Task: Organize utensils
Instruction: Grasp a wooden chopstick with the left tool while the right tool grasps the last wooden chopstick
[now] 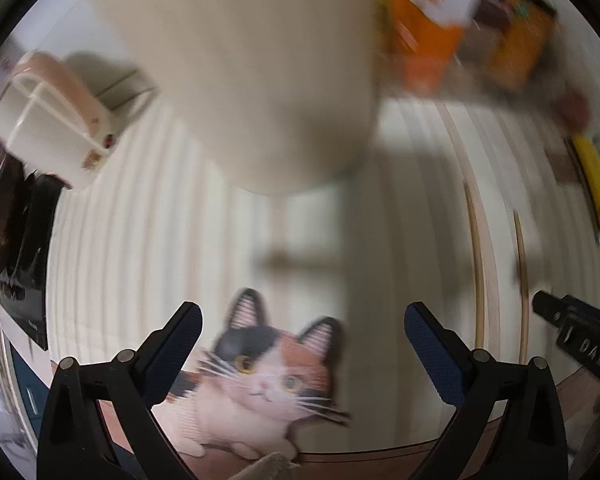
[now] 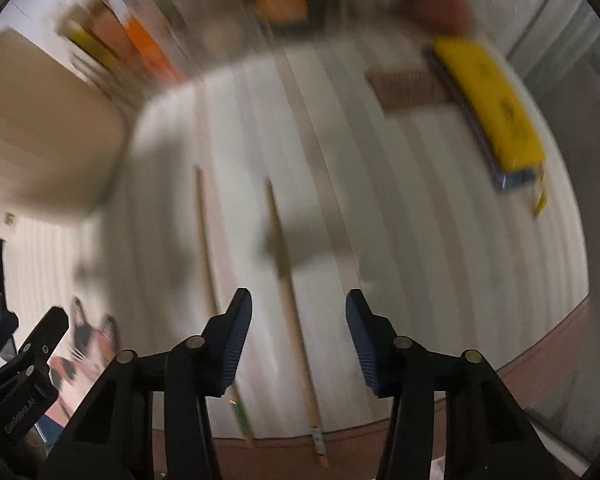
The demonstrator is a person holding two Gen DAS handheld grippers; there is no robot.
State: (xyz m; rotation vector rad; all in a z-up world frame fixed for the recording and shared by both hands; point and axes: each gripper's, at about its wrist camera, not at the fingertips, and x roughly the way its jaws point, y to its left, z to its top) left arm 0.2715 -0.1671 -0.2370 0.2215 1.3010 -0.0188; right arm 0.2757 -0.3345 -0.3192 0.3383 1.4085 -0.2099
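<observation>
1. The task looks barely begun: two long wooden chopsticks lie loose on the white ribbed mat (image 2: 440, 208), one (image 2: 290, 304) between the fingers of the right gripper (image 2: 299, 336) and the other (image 2: 208, 264) just left of it, both pointing near to far.
2. The tall cream cylindrical cup (image 1: 256, 72), probably the holder for them, stands at the far left of the mat; whether it is empty cannot be told, as its inside is out of sight.
3. The right gripper is open with nothing in it, low over the nearer chopstick. The left gripper (image 1: 302, 340) is also open and empty, aimed at the cup.
4. By my reading, both chopsticks remain to be picked up and dropped in the cup.
5. The mat covers a brown desk (image 2: 548, 344) whose edge shows at the near side. A calico cat-shaped cushion (image 1: 268, 376) lies near left, and a yellow flat box (image 2: 496, 108) lies far right.
6. Orange cartons (image 1: 424, 36) crowd the far edge, blurred. A white and pink appliance (image 1: 52, 116) sits far left.
</observation>
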